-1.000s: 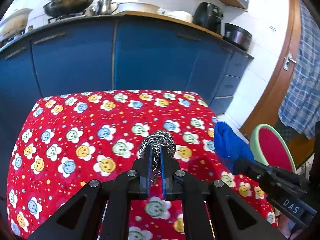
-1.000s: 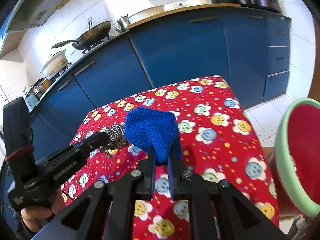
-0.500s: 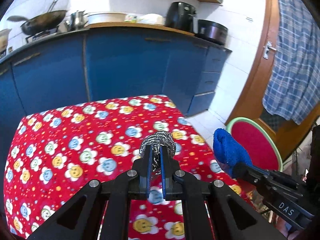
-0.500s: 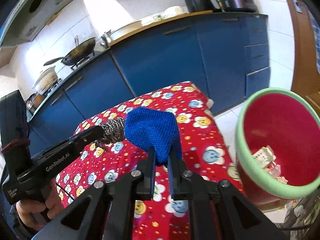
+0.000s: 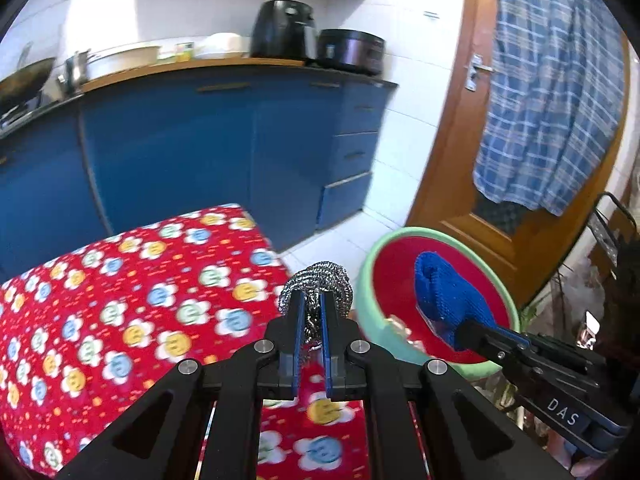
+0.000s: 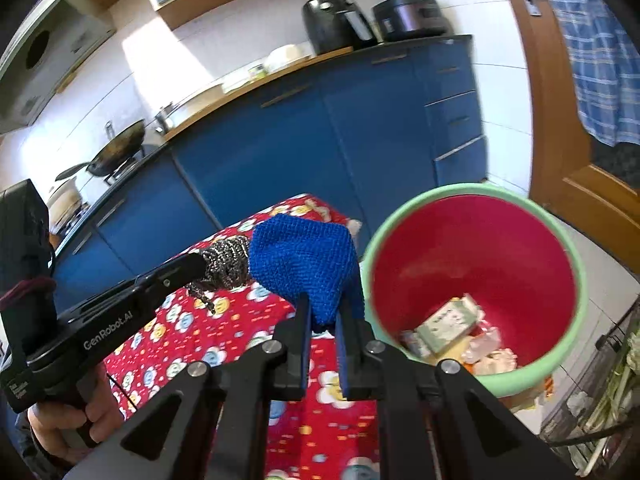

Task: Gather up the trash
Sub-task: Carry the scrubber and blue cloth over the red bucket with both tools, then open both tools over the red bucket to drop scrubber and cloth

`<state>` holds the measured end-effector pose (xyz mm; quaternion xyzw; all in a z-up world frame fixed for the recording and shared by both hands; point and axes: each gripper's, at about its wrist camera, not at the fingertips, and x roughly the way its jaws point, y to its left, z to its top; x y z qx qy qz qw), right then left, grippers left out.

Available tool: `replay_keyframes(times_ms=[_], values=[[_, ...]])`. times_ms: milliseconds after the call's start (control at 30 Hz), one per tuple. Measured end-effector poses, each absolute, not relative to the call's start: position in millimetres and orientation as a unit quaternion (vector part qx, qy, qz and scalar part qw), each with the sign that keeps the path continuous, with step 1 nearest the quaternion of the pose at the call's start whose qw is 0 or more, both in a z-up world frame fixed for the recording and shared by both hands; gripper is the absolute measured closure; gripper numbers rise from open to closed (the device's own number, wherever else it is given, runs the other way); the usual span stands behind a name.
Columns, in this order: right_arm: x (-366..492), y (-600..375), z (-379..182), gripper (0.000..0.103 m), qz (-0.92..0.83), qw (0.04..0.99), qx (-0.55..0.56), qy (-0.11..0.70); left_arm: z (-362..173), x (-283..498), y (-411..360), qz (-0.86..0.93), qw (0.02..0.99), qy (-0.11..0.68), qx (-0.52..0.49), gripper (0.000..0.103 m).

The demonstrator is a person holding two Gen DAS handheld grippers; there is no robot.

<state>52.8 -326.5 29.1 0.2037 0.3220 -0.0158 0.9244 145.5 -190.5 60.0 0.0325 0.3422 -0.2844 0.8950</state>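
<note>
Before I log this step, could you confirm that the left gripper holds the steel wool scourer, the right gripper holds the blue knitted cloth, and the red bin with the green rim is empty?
Not quite: the red bin with the green rim is not empty; the right wrist view shows packaging and crumpled scraps at its bottom. The rest stands: the left gripper holds the steel wool scourer and the right gripper holds the blue knitted cloth.

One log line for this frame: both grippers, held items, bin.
left gripper: shut on steel scourer | right gripper: shut on blue cloth | bin: beside table, holds trash
</note>
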Motion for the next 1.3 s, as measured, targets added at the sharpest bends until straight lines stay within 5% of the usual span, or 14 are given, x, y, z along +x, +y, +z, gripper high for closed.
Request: replay_keyframes(times_ms=[500,633,1300], values=[[42,-394,2,0.089,-0.105,0.908,0.215,0.343,23,153,-284,-0.342,0.858,0.378,0.058,0.095],[44,-406,-7,0.08,-0.124,0.902,0.22,0.351,9,156,-297,-0.352,0.846,0.395,0.062,0.09],[29,-380,18,0.077,-0.092,0.921,0.2,0.321,31,140,-242,-0.308,0.868,0.387,0.041,0.086]])
